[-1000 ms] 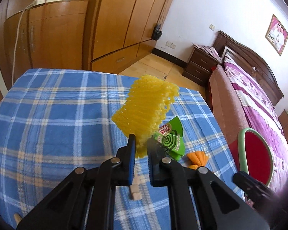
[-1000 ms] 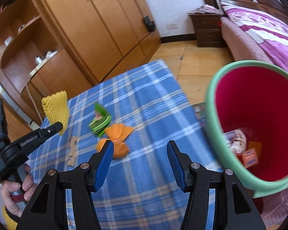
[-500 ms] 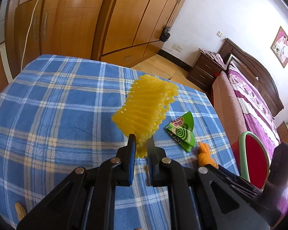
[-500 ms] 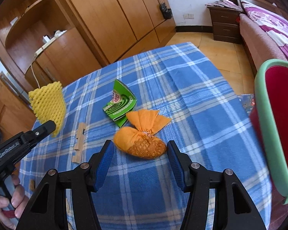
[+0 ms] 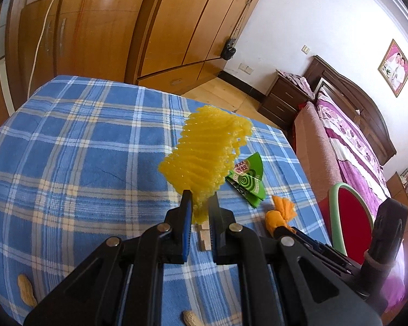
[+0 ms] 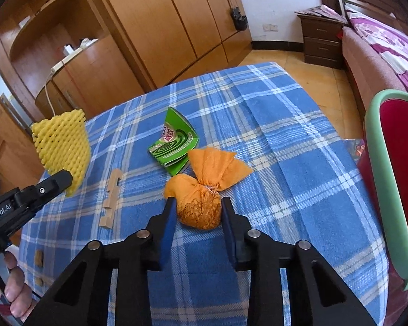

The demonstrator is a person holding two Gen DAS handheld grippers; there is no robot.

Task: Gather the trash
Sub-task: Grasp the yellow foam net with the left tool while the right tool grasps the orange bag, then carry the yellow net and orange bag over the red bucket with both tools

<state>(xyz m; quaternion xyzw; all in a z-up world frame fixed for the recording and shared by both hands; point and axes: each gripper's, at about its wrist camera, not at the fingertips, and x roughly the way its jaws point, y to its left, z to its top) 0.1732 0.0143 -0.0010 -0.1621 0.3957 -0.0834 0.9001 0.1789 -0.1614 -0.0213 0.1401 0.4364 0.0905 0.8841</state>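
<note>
Trash status: your left gripper point(image 5: 199, 203) is clamped tight on the yellow foam net point(image 5: 206, 157), holding it up off the blue plaid tablecloth point(image 5: 76, 163), dead centre of the left wrist view. In the right wrist view that same net sits at the left edge.

Your right gripper point(image 6: 197, 212) has its jaws closing around the orange bundle point(image 6: 201, 203), which sits right between the pads at centre frame, resting on the cloth. Pads look like they're just touching its sides, but I can't tell if they're really pressing yet.

Just above the bundle lies the green packet point(image 6: 174, 144). A wooden clothespin point(image 6: 112, 198) is left of centre. The red bin with its green rim point(image 6: 378, 168) is at the right edge.
</note>
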